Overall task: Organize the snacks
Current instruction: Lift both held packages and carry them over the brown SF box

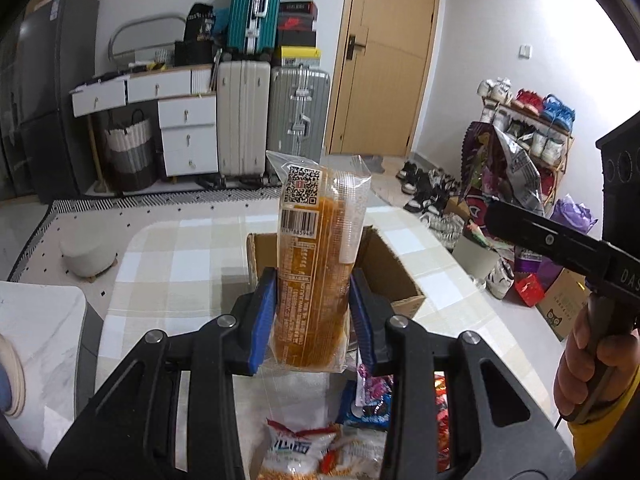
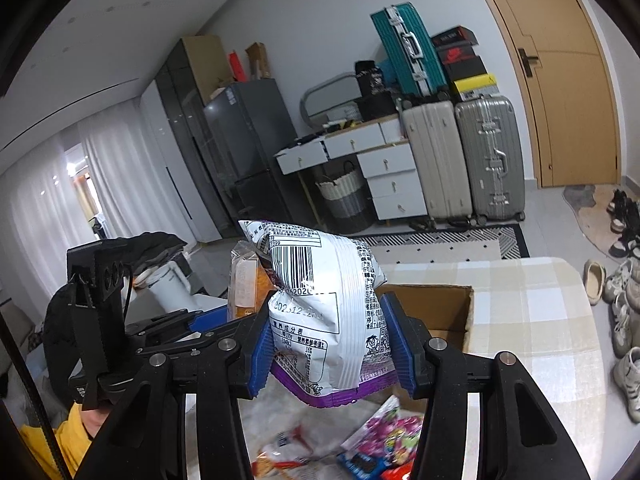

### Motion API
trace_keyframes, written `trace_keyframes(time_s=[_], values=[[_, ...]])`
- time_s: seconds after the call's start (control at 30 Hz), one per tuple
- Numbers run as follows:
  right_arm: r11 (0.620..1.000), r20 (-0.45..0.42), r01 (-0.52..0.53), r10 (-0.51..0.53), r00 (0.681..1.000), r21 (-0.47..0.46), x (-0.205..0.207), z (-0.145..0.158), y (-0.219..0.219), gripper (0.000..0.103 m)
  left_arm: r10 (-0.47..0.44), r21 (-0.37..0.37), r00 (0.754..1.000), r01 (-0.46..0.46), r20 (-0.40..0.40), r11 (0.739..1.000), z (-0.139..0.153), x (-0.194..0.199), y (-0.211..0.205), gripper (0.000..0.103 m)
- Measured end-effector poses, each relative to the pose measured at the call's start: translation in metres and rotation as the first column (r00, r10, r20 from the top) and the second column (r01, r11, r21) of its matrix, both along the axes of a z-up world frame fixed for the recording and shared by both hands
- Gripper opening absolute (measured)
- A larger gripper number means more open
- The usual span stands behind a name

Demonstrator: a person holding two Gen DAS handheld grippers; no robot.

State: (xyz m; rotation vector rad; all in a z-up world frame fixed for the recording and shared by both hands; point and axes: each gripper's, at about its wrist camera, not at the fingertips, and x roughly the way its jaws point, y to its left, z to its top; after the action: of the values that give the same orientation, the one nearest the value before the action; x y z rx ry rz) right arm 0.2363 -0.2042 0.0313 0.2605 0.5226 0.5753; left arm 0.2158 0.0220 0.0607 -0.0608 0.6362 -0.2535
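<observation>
A: Where's the orange snack pack (image 1: 316, 256)?

B: Upright between the blue pads (image 1: 262, 320) of the left gripper (image 1: 316, 322), clamped on its lower half, barcode and QR code facing the camera. It hangs in front of the open cardboard box (image 1: 394, 276) on the checked tablecloth (image 1: 168, 264).

A: And the other bag?

B: A white and purple crisp bag (image 2: 328, 312), crumpled at the top, is pinched at its middle by the right gripper (image 2: 332, 346). From that side the box (image 2: 440, 308) sits just behind it, and the left gripper (image 2: 208, 326) with its orange pack (image 2: 244, 288) shows to the left.

A: Anything left on the table?

B: More packets lie below the jaws: a white and red one (image 1: 296, 448), a blue one (image 1: 372, 410), and a pink and purple candy bag (image 2: 390, 432).

A: Around that?

B: A hand (image 1: 592, 364) with a yellow sleeve holds the right gripper's handle. Behind stand three suitcases, teal (image 1: 256, 4), cream (image 1: 242, 120) and silver (image 1: 298, 108), beside a wooden door (image 1: 390, 56), with a shoe rack (image 1: 532, 128) at the right
</observation>
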Motion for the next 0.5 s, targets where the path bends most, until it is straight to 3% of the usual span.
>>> trace_keyframes(time_s=[0.5], values=[[1.000,-0.164,-0.016,0.011,0.986,-0.026,0.101,-0.068,0.006,0.050,-0.020,0.034,0.981,0.027,-0.194,0.999,-0.068,0.137,-0.043,0.032]])
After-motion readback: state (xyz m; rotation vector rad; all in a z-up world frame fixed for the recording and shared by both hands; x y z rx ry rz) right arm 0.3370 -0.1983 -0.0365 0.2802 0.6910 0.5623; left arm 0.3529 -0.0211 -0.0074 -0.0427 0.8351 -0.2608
